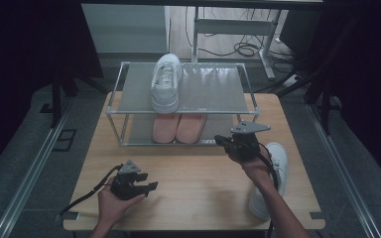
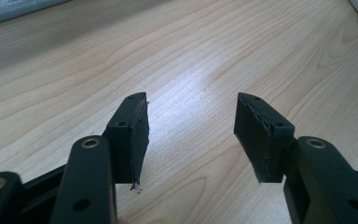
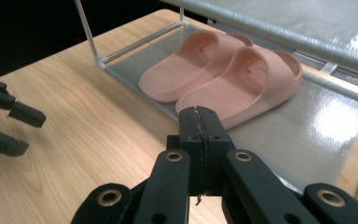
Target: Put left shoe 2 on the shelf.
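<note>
high view: a two-tier shoe rack (image 1: pixel 113 101) is seen at the far half of the wooden worktop (image 1: pixel 198 183). one white sneaker (image 1: pixel 166 82) is set on the rack's upper shelf, toe pointing away, and a pair of pink slippers (image 1: pixel 178 128) lies side by side on the lower shelf. a second white sneaker (image 1: pixel 278 163) is laid on the worktop near its right edge, partly covered by the right forearm.

the right gripper (image 1: pixel 220 140) is held just in front of the rack's lower shelf, close to the slippers; in the right gripper view its jaws are seen clenched together with nothing between them, just short of the nearer slipper (image 3: pixel 242 84). the second sneaker lies just beside and behind this hand.

the left gripper (image 1: pixel 148 187) is held low over the near left part of the worktop, well apart from the rack. in the left gripper view its jaws are seen released, spread wide over bare wood.
</note>
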{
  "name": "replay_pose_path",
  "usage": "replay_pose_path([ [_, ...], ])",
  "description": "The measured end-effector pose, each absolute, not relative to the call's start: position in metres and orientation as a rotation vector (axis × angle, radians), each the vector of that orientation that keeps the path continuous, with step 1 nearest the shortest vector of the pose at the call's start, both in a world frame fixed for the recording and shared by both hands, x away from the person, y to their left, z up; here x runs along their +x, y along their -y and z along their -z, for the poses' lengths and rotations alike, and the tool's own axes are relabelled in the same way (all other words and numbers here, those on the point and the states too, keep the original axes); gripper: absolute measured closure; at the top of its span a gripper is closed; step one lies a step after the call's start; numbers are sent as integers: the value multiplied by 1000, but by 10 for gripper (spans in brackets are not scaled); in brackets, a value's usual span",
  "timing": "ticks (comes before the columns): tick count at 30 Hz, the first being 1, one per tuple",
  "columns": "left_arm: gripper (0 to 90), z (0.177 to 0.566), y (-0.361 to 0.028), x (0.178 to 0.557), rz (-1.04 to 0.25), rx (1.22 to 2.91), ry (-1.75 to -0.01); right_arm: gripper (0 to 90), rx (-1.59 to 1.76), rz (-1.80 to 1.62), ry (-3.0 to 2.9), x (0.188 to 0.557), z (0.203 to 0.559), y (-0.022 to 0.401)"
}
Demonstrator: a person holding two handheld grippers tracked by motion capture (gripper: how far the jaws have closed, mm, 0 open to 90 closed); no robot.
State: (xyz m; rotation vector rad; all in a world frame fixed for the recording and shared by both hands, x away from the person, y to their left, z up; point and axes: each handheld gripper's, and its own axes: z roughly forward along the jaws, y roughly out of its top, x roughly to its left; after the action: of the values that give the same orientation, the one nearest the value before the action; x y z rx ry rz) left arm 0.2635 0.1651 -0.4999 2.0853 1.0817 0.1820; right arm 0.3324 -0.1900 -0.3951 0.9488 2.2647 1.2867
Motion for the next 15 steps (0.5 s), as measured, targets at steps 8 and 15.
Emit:
replay_pose_path([
  [8, 453, 500, -165, 263, -182, 2083, -1083, 895, 944, -1290, -2280, 316, 404, 199],
  [15, 453, 499, -166, 263, -182, 2085, -1085, 894, 933, -1270, -2315, 293, 415, 211],
])
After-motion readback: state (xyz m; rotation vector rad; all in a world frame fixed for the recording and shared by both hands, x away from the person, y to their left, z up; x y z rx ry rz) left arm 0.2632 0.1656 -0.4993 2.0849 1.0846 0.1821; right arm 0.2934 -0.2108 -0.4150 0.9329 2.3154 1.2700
